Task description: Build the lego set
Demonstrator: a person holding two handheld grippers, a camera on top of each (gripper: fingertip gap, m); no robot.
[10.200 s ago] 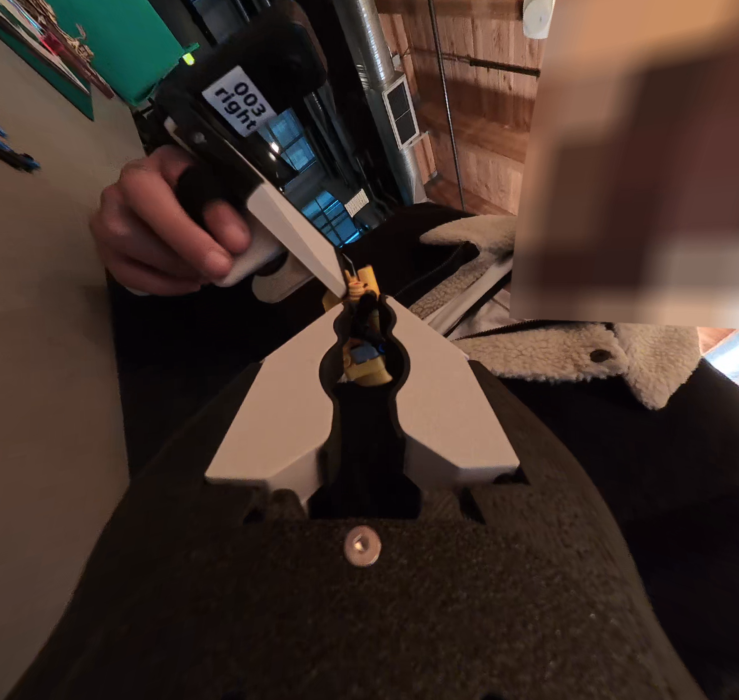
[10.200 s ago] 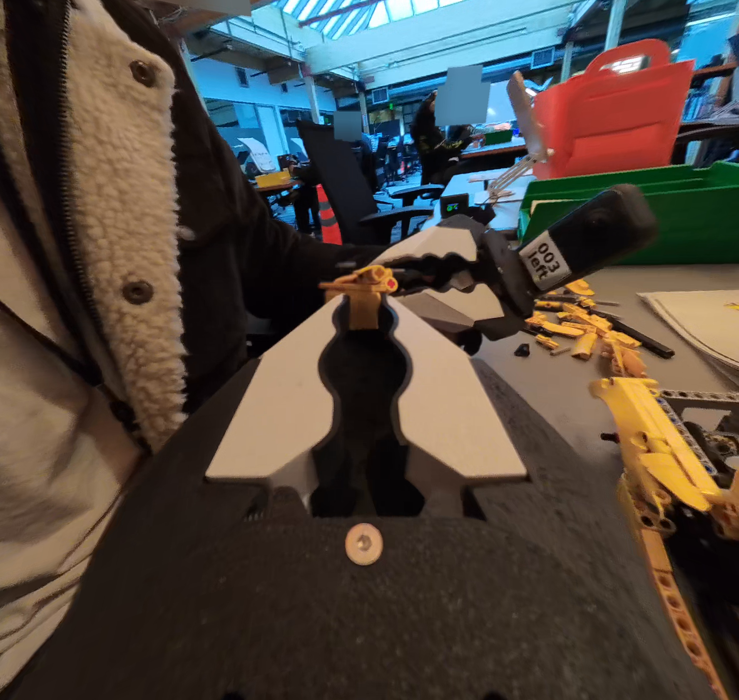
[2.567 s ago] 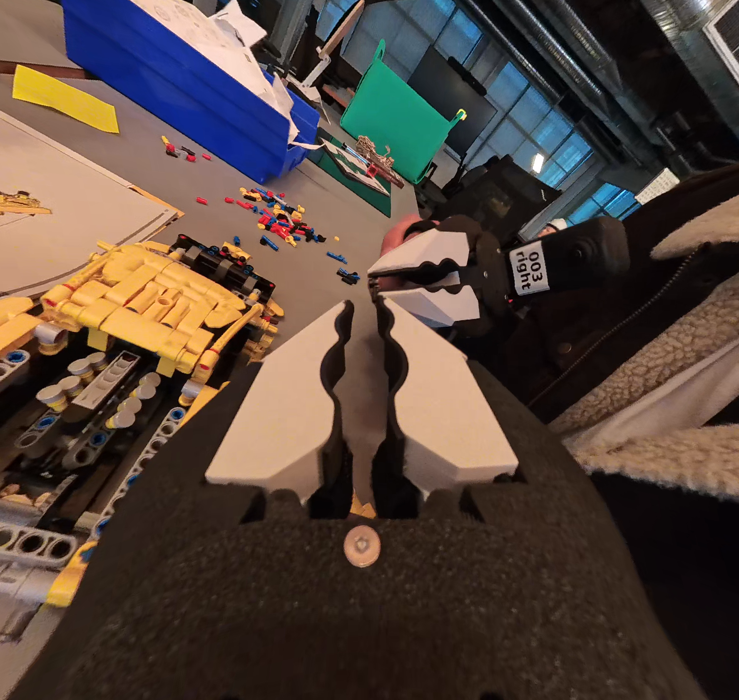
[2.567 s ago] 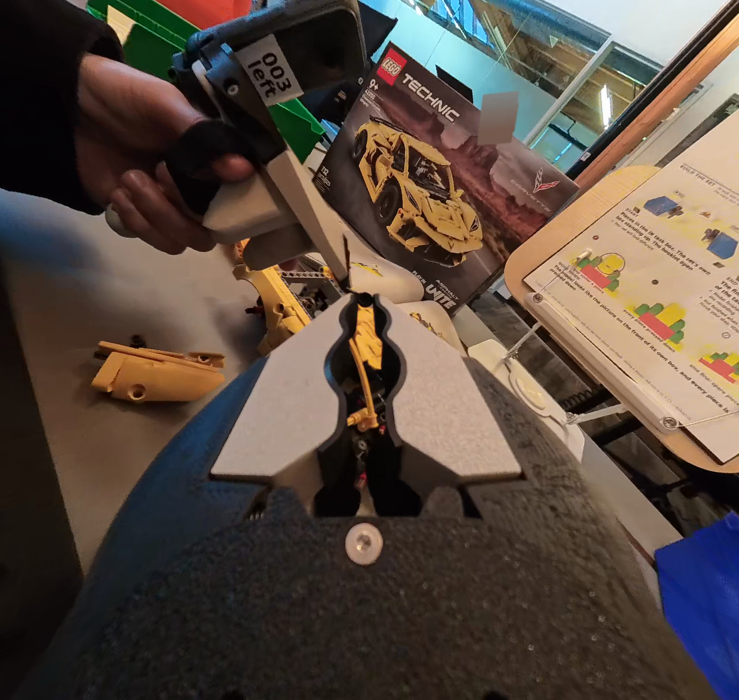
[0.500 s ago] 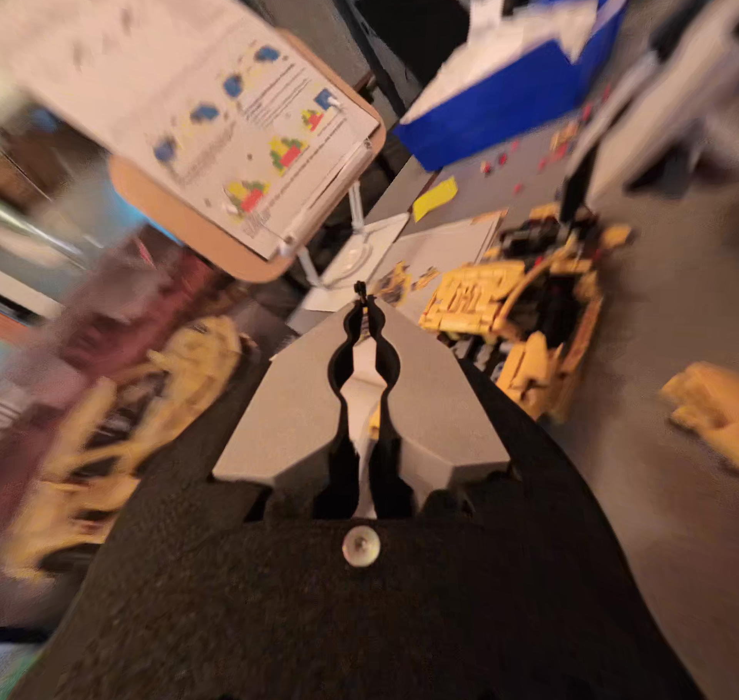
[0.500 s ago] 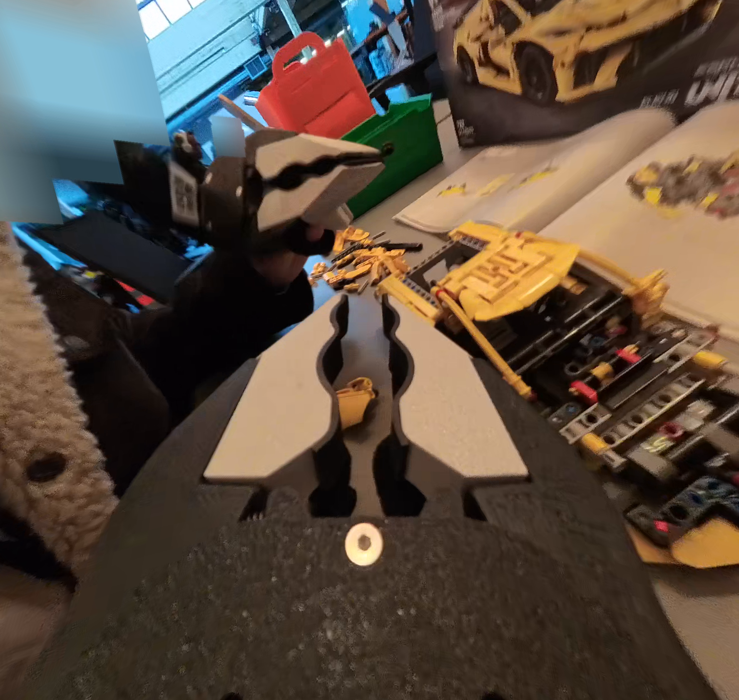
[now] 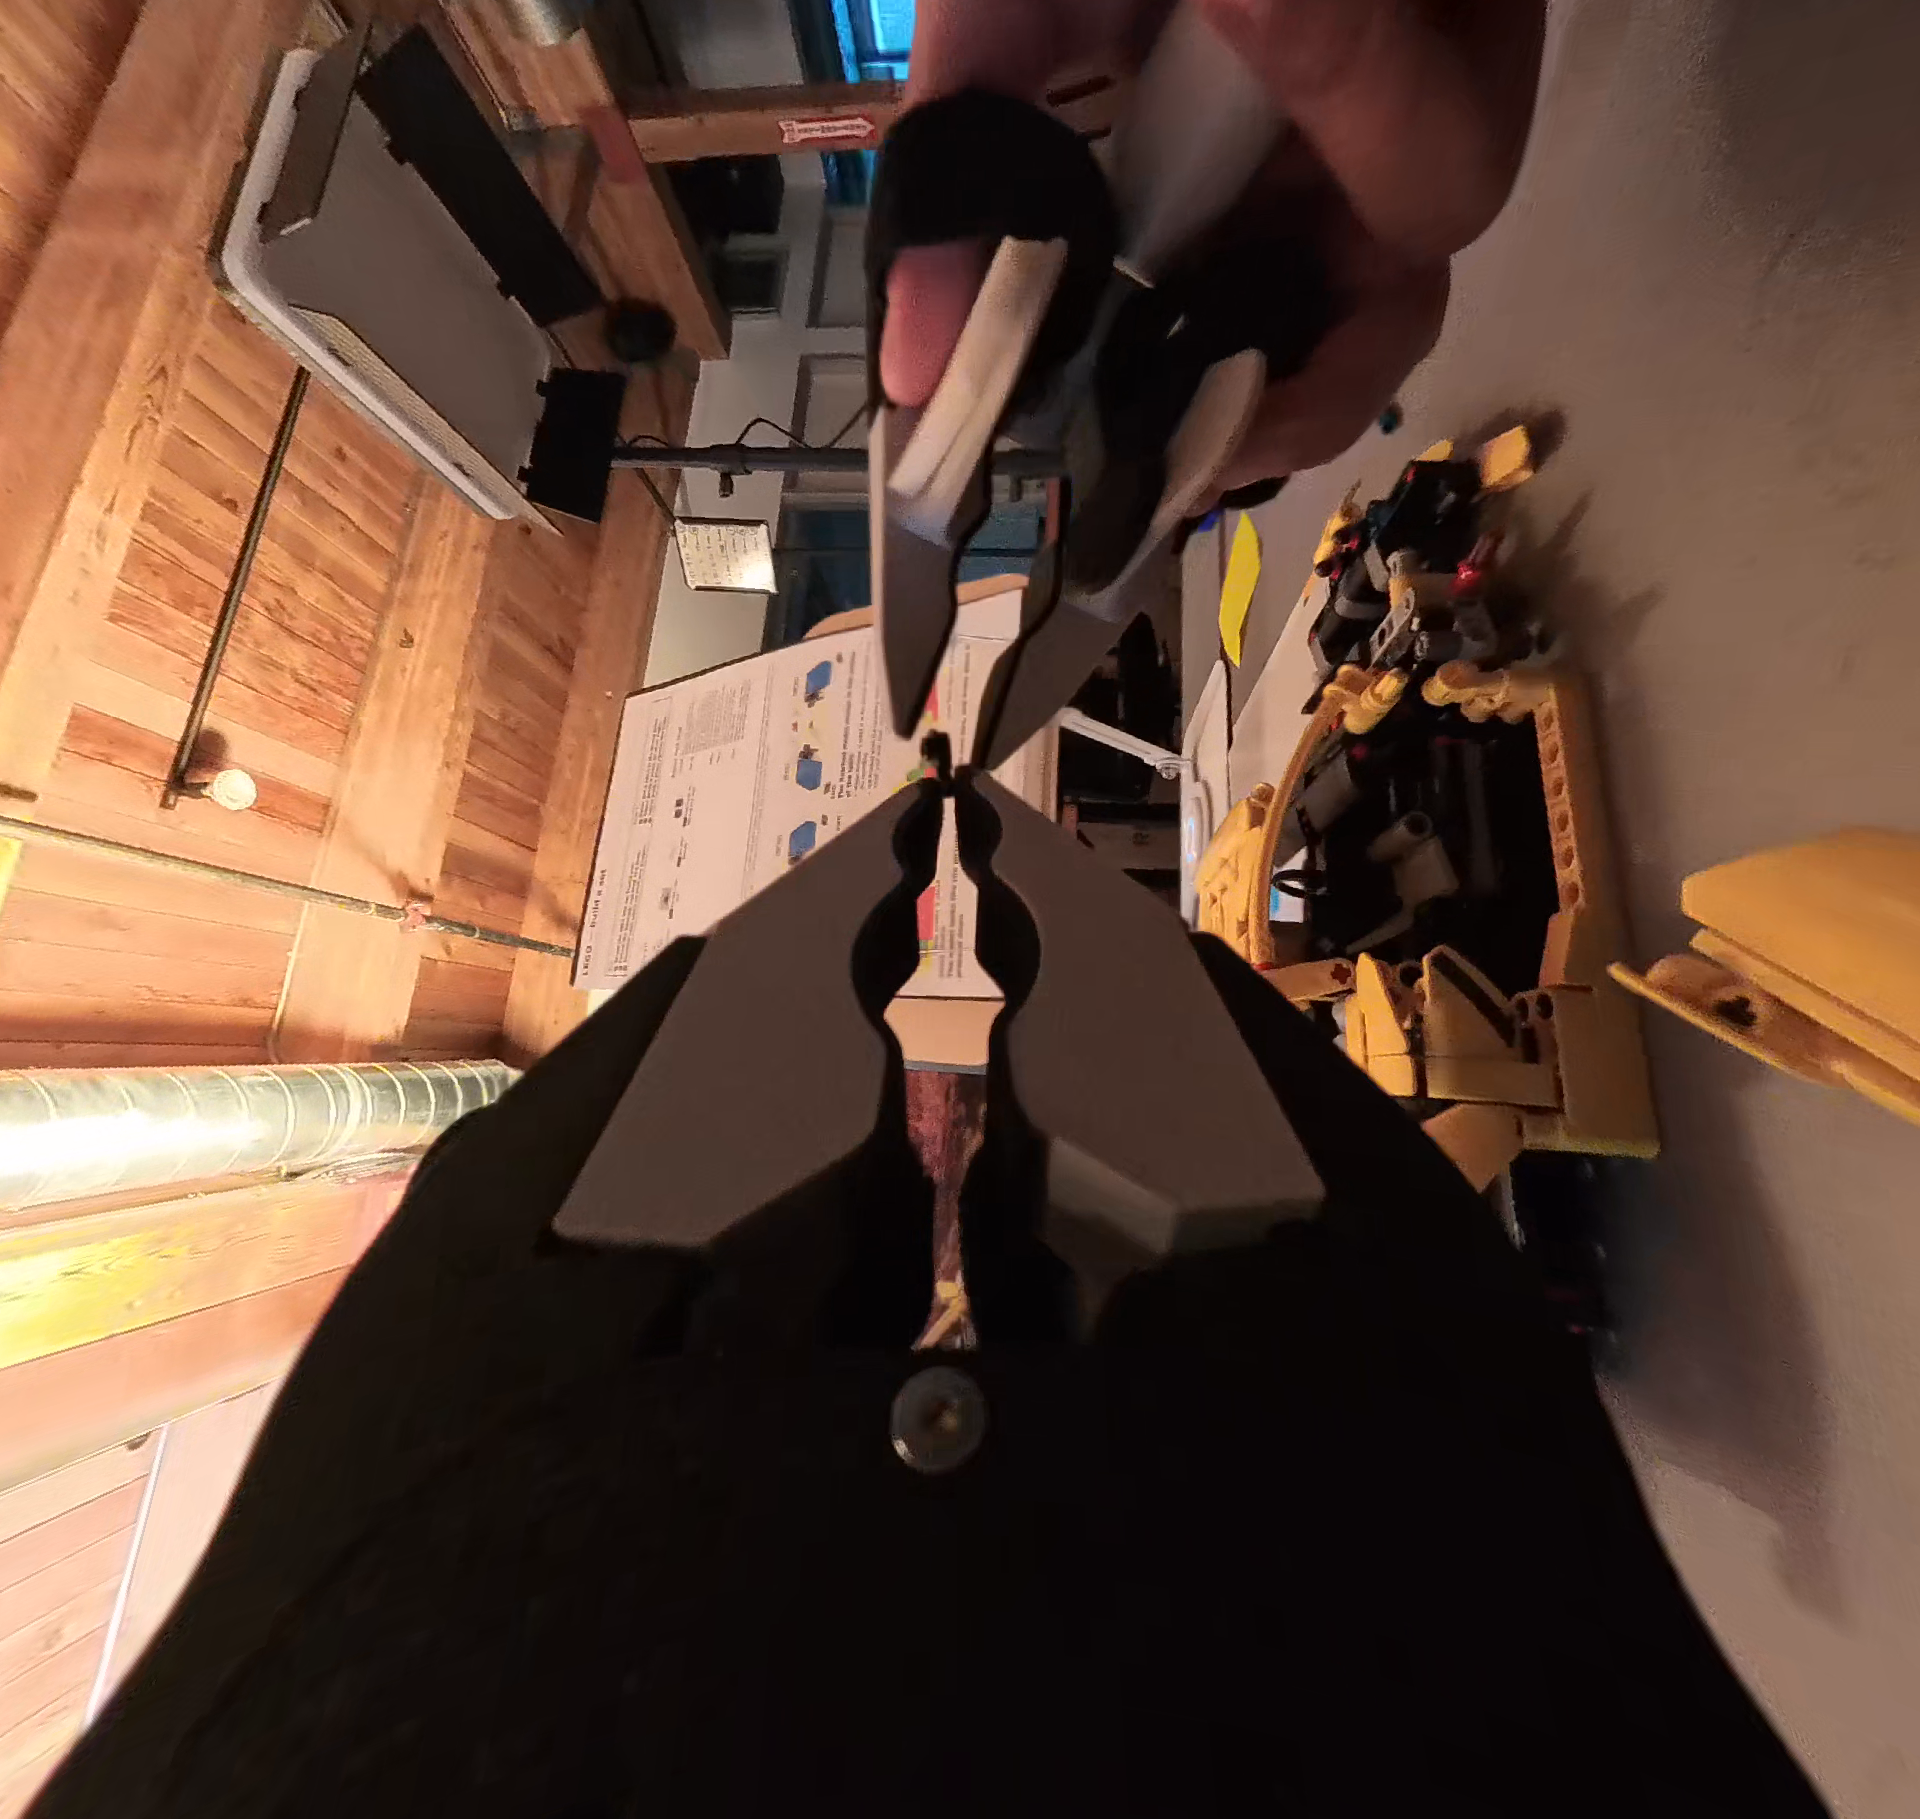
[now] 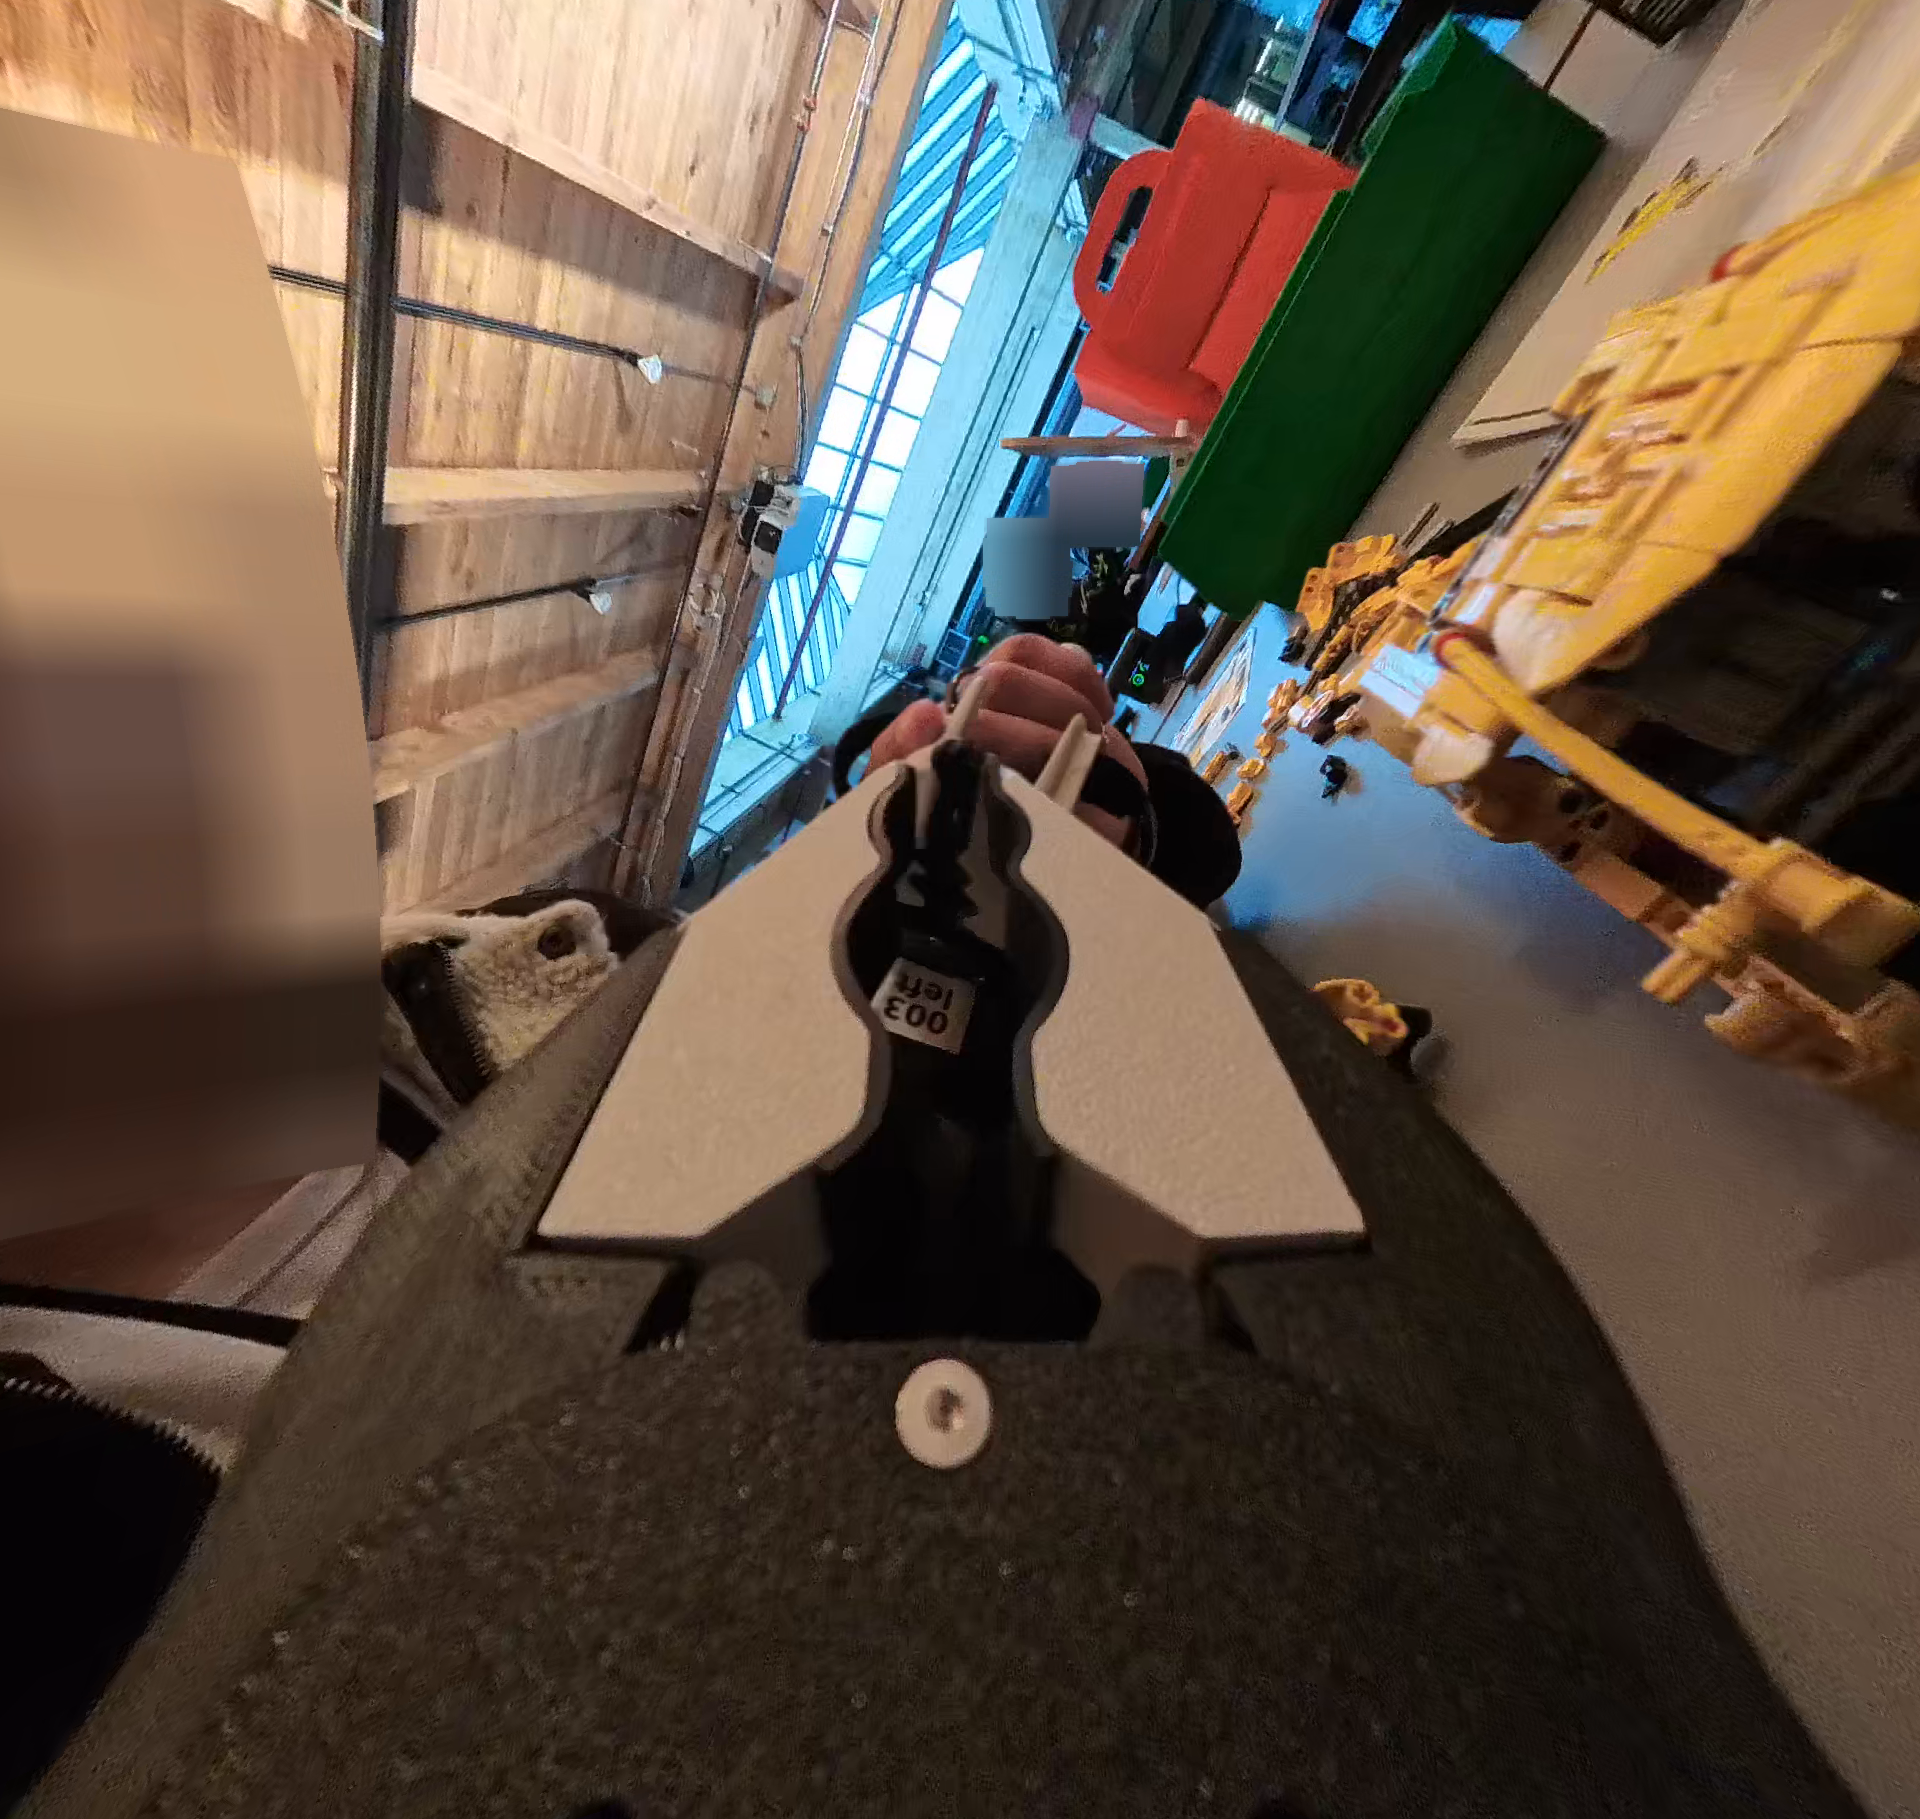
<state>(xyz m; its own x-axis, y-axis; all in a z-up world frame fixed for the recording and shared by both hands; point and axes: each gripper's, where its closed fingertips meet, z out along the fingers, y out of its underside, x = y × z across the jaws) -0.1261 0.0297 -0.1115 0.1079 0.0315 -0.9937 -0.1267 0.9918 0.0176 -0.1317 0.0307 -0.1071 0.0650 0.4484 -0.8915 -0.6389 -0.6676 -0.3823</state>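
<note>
In the left wrist view the whole scene is rolled sideways, with the grey table [image 7: 1714, 263] running down the right edge. The left gripper [image 7: 943, 790] is clenched on a small black piece [image 7: 938, 757] pinched at the very tips of its jaws. The right gripper [image 7: 948, 730] comes down from above, tip to tip with it, its jaws slightly parted around the top of the same piece; whether they actually press on it cannot be told. A hand [image 7: 1226, 138] wraps that gripper's handle. Beyond the tips stands a printed instruction sheet [image 7: 748, 793] on a board. On the table to the right lies the partly built yellow and black car model [image 7: 1455, 886], with a loose yellow panel [image 7: 1829, 948] just beside it.

In the right wrist view the right gripper [image 8: 951, 782] shows its jaws narrowly apart, and the left gripper [image 8: 961, 938] fills the slot between them, facing in. The other hand [image 8: 1023, 704] grips behind it. The car model [image 8: 1621, 564] lies along the right, loose yellow parts [image 8: 1309, 668] scattered near it. Farther off stand a green bin [image 8: 1382, 367] and a red container [image 8: 1195, 273].
</note>
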